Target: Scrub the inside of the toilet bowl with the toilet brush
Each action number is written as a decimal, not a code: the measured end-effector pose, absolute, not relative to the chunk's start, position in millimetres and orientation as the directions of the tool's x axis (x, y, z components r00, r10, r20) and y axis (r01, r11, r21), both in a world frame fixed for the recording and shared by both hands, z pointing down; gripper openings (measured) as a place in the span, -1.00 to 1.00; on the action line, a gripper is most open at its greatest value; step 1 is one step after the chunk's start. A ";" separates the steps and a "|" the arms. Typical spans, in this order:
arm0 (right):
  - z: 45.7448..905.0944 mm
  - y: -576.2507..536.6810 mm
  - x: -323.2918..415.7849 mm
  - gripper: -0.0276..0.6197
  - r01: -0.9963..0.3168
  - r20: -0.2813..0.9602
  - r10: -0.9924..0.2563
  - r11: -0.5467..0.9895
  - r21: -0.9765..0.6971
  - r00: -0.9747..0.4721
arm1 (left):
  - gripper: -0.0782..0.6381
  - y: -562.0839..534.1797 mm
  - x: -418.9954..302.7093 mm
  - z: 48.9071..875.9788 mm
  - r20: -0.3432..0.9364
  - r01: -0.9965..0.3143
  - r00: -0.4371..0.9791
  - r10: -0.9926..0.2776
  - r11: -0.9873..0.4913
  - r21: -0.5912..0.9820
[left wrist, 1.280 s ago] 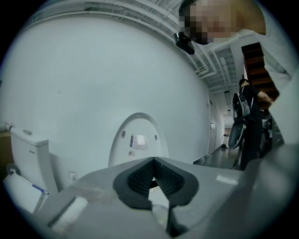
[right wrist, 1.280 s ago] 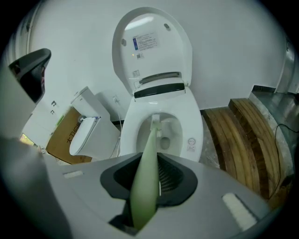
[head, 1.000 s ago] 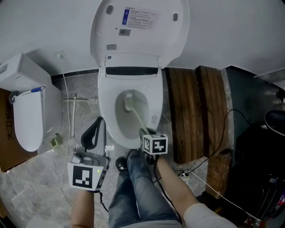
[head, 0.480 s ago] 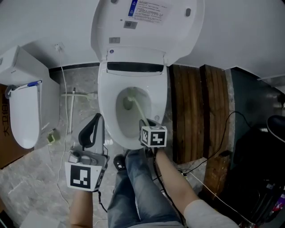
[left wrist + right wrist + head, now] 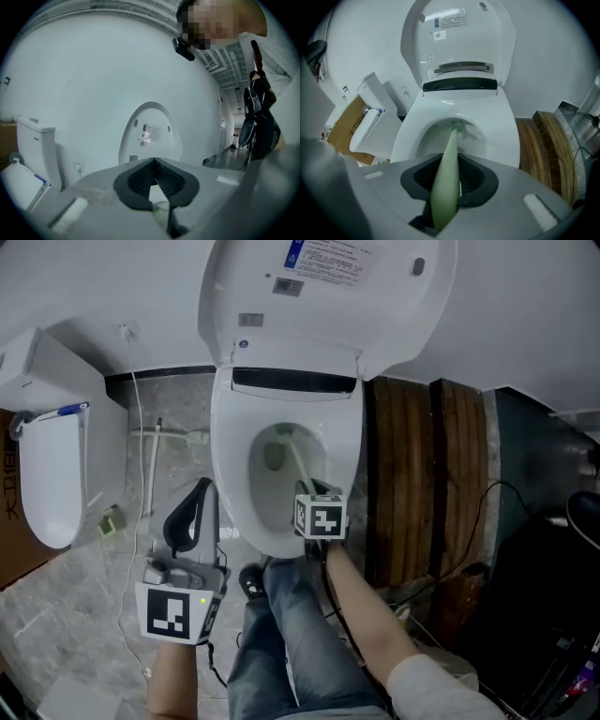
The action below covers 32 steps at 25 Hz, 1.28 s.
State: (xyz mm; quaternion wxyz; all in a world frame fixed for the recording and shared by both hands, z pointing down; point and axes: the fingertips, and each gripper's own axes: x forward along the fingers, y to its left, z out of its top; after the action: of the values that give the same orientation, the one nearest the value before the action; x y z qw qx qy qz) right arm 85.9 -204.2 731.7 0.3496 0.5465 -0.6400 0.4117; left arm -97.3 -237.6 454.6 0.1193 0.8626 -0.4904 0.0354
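One wall of the bowl (image 5: 255, 474) was under the brush (image 5: 446, 173), clamped in my right gripper (image 5: 455, 159), the rest judged unscrubbed, while my left gripper (image 5: 153, 163) hung closed, empty.

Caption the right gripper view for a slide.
The right claw grips the green toilet brush, head at the toilet bowl's rear wall.

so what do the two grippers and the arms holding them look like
The left gripper and right gripper are grey with black ribbed pads lining the jaws. Each carries a white cube with black square markers; a green light glows beside the left one. The right arm wears a pale grey sleeve; the left forearm is bare.
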 end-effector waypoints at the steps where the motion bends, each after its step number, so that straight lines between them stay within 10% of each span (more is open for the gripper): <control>1: 732.7 -206.1 86.4 -0.63 -0.988 0.899 -0.411 0.067 -0.136 -0.151 | -0.77 -238.0 -97.6 455.6 0.175 -0.855 0.515 -0.839 -0.489 0.171; 32: 734.3 -190.9 26.1 -0.64 -0.843 0.909 -0.322 0.536 -0.055 -0.264 | -0.77 -224.9 -110.0 456.2 0.181 -0.872 0.487 -0.854 -0.462 0.163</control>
State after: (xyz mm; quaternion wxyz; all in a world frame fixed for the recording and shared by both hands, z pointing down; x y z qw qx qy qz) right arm 26.1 -190.9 734.3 0.4634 0.3915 -0.7437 0.2808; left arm -110.0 -224.9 456.2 0.1174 0.8542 -0.5051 0.0368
